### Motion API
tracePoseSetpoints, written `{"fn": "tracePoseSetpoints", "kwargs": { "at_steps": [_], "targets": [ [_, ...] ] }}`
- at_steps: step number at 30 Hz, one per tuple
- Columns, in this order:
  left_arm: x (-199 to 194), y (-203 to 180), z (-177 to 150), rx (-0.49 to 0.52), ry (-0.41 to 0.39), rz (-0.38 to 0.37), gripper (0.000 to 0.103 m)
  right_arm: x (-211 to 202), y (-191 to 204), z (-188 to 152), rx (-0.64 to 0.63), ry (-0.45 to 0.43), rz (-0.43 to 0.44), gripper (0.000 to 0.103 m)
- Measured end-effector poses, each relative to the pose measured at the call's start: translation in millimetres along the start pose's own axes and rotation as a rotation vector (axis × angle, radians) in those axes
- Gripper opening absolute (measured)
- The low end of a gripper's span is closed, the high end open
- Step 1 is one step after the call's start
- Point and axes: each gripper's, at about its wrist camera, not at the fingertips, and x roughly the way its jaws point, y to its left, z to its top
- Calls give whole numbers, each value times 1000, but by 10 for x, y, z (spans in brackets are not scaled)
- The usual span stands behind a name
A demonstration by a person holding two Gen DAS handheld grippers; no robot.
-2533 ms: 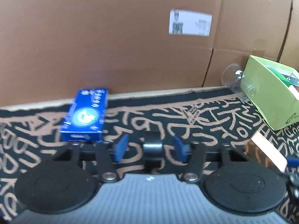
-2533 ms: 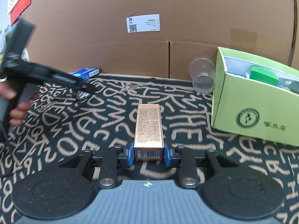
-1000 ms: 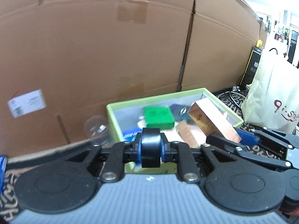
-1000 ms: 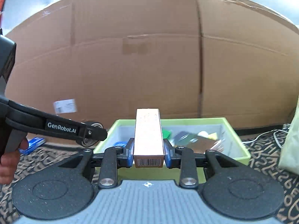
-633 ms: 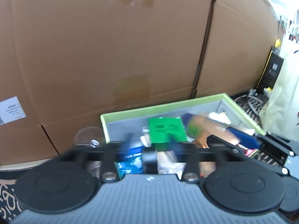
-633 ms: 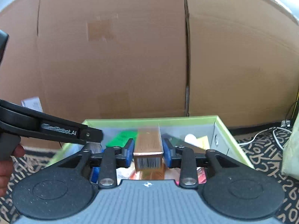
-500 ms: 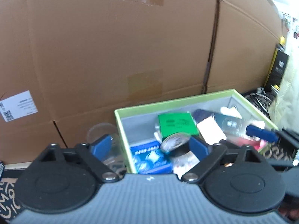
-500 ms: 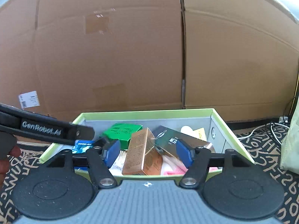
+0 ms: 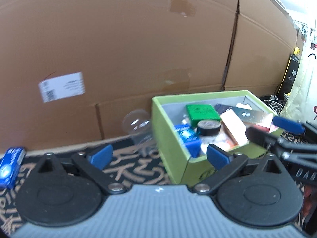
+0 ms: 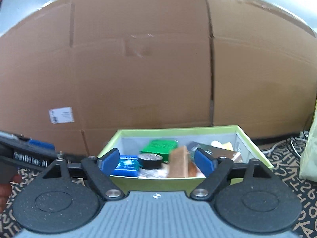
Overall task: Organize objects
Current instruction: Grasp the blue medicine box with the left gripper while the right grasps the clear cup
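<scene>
The light green box [image 9: 170, 138] stands against the cardboard wall, and its rim [image 10: 178, 131] fills the middle of the right wrist view. In it lie a black tape roll [image 9: 209, 128] [image 10: 150, 160], a copper carton [image 9: 233, 130] [image 10: 180, 164], a green packet [image 9: 202, 112] and a blue packet [image 10: 126, 166]. My left gripper [image 9: 158, 156] hangs before the box's left corner, jaws opening, nothing between them. My right gripper [image 10: 157, 161] hovers at the box's near wall, jaws opening and gripping nothing. A blue carton [image 9: 10, 164] lies on the patterned mat at far left.
A clear plastic cup [image 9: 138, 128] lies left of the green box by the cardboard wall [image 9: 138, 59]. A pale bag [image 10: 309, 158] stands to the box's right, with cables behind. A person's hand [image 10: 6, 186] holds the left gripper at the left edge.
Both grippers have opened. The tape roll has left the left jaws and the copper carton the right jaws; both now lie in the green box. The left view has swung leftward.
</scene>
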Motion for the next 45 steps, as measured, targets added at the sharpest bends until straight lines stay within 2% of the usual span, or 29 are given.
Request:
{"fn": "tracePoseSetpoints", "kwargs": {
  "at_steps": [7, 14, 16, 20, 28, 32, 34, 35, 36, 38, 39, 41, 43, 45],
  "targets": [
    [-444, 522, -325, -52, -2, 105, 103, -105, 490, -48, -51, 11, 103, 87],
    [-707, 1276, -482, -150, 2, 253, 103, 208, 1248, -172, -139, 69, 226, 87],
    [-744, 1494, -509, -176, 4, 286, 103, 418, 1515, -231, -211, 74, 187, 86],
    [-733, 1867, -558, -216, 15, 321, 103, 938, 1905, -341, -360, 77, 7, 86],
    [-382, 2388, -562, -237, 68, 353, 103, 1783, 1948, -374, -393, 157, -239, 86],
    [-188, 2509, -550, -236, 87, 351, 103, 2122, 1982, -388, -484, 208, -329, 87],
    [-95, 2533, -548, -237, 96, 354, 103, 2249, 2017, -403, -529, 246, -343, 90],
    [-65, 2557, -552, -238, 99, 352, 103, 2249, 2050, -413, -544, 254, -307, 87],
    [-46, 2571, -558, -240, 102, 351, 103, 2194, 2066, -407, -522, 261, -224, 87],
    [-32, 2620, -576, -246, 102, 352, 103, 1927, 2122, -370, -502, 187, -114, 82],
    [-27, 2641, -585, -248, 102, 357, 103, 1815, 2123, -348, -479, 148, -101, 82],
    [-15, 2694, -601, -262, 107, 366, 103, 1725, 2075, -297, -412, 109, -150, 84],
    [11, 2711, -598, -275, 116, 359, 103, 1768, 1988, -264, -345, 134, -160, 84],
    [23, 2693, -591, -262, 115, 358, 103, 1846, 1955, -277, -353, 162, -210, 84]
  ]
}}
